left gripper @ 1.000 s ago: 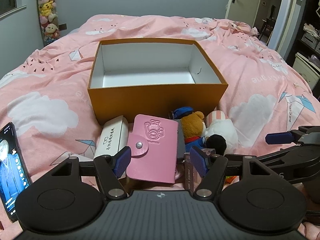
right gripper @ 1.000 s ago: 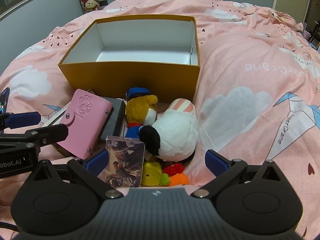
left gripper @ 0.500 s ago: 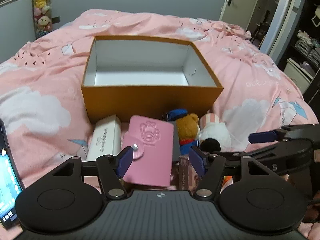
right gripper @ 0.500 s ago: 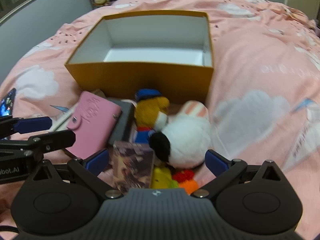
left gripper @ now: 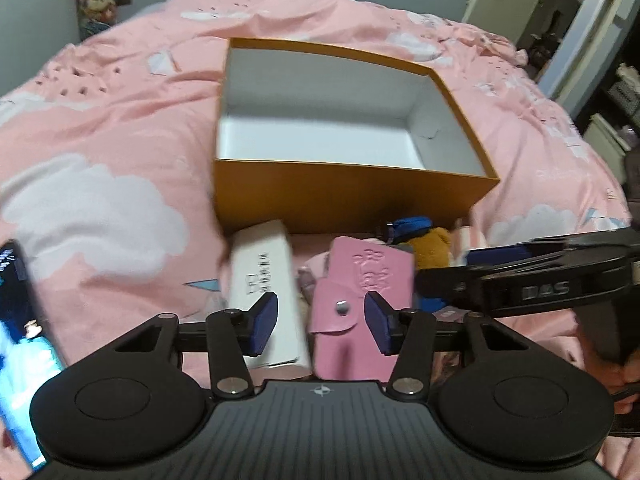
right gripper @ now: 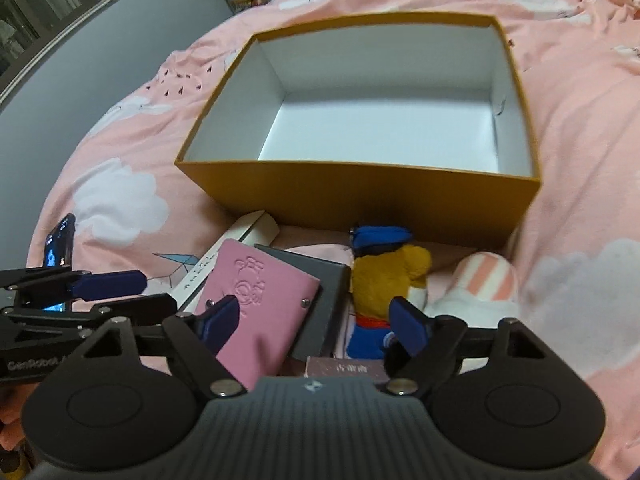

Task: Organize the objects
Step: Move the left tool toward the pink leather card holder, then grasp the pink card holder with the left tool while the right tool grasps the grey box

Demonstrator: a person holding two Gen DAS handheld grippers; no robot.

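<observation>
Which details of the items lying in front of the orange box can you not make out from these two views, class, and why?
- Small box with printed top, right wrist view: the right hand-held gripper body hides most of it.
- Long white box, left wrist view: lettering too blurred to read.
- Phone, left wrist view: cut off by the left edge, its screen blurred.
- White plush, right wrist view: lower part hidden behind the gripper.

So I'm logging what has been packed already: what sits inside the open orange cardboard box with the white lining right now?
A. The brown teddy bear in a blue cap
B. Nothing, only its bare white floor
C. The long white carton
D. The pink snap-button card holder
B: both wrist views show only bare white floor inside the orange cardboard box, while the pink snap-button card holder, the brown teddy bear and the long white carton lie on the bedspread in front of it.
</observation>
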